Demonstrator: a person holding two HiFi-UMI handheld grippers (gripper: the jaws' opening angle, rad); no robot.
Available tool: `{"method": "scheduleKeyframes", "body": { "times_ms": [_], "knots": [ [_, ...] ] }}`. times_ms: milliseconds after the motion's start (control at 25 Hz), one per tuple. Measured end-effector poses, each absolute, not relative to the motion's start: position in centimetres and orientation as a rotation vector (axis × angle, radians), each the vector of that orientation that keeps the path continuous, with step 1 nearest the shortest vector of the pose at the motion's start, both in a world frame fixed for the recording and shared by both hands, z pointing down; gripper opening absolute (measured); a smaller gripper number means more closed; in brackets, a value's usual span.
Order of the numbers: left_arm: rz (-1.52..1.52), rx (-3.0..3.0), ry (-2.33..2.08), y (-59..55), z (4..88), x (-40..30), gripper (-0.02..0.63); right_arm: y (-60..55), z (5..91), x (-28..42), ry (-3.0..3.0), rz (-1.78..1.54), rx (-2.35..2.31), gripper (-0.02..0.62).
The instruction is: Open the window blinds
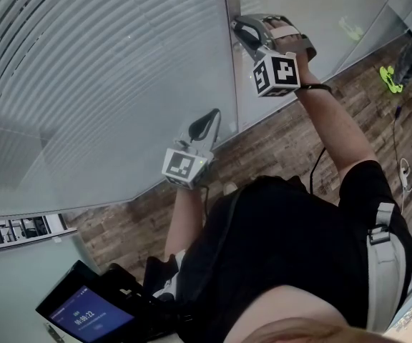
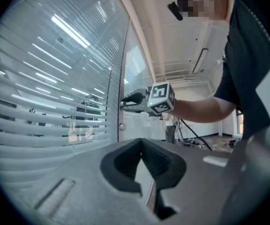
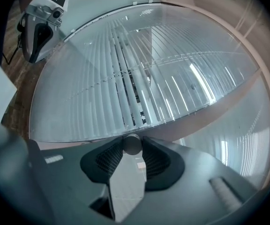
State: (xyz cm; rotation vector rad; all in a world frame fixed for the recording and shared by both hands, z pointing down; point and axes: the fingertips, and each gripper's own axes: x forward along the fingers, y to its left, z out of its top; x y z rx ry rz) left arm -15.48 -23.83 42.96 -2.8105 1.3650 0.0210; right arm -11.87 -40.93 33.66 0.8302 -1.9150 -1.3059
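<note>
The right hand-held gripper [image 3: 132, 147] was closed on the small round knob [image 3: 132, 143] at the window frame, beside the blinds [image 1: 84, 63], whose slats lay mostly shut behind the glass. The grasp looked made, so the next move probably called for twisting the knob without slipping. The left hand-held gripper [image 2: 140, 141] hung lower by the glass, jaws together and empty.

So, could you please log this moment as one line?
right gripper: shut on knob | left gripper: shut, empty | blinds: lowered
</note>
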Motion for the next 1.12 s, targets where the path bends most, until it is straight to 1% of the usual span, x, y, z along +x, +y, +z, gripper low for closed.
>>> {"method": "scheduleKeyframes", "body": {
  "times_ms": [400, 1120],
  "knots": [
    [0.017, -2.804, 1.38, -23.9, 42.7, -15.6, 0.003, -41.2, 33.1, -11.7, -2.155, -1.068, 0.917, 0.133],
    [0.028, -2.788, 1.383, -24.1, 42.8, -15.6, 0.003, -41.9, 32.7, -10.9, -2.607, -0.457, 1.106, 0.132]
  ]
}}
